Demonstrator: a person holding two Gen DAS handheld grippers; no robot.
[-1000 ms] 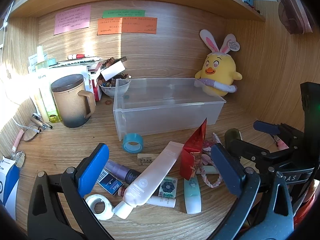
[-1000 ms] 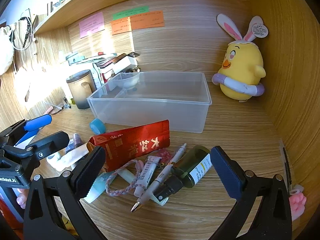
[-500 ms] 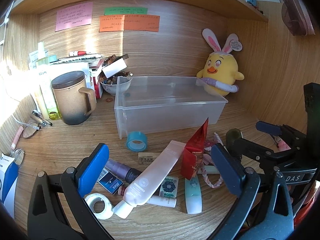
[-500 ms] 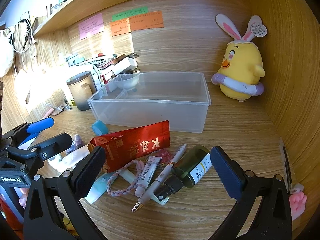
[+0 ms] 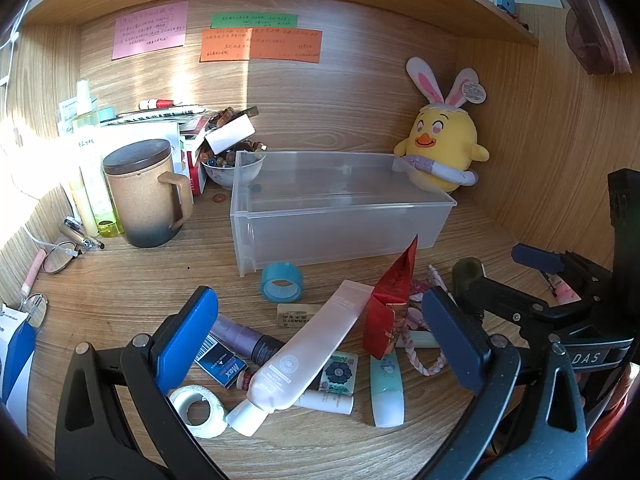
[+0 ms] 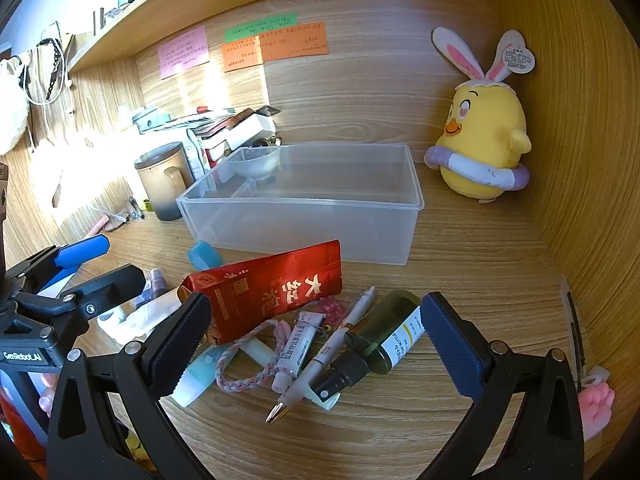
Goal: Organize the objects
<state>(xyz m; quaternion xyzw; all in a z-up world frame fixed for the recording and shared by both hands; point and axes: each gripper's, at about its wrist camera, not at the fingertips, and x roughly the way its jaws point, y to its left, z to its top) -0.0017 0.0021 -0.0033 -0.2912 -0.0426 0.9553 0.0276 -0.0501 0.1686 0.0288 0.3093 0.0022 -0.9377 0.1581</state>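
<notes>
An empty clear plastic bin (image 5: 340, 216) (image 6: 304, 208) stands mid-desk. In front of it lies a clutter: a red foil packet (image 6: 272, 292) (image 5: 390, 300), a white tube (image 5: 304, 348), a blue tape roll (image 5: 281, 281), a white tape roll (image 5: 196, 410), a purple bottle (image 5: 244, 336), a dark green spray bottle (image 6: 384, 340), a pen (image 6: 328, 354), a small ointment tube (image 6: 298, 346) and a braided cord (image 6: 248, 354). My left gripper (image 5: 320, 344) hovers open over the white tube. My right gripper (image 6: 316, 344) hovers open over the pen and spray bottle. Neither holds anything.
A brown lidded mug (image 5: 146, 192), tall bottles (image 5: 90, 168), a bead bowl (image 5: 230, 166) and stacked boxes crowd the back left. A yellow plush chick (image 5: 442, 152) (image 6: 484, 148) sits in the back right corner. Glasses (image 5: 60, 254) and pens lie at left. Wooden walls enclose the desk.
Both grippers have drifted slightly backward and up, so the scene sits a little lower in view. Nothing on the desk has moved, and both grippers stay open.
</notes>
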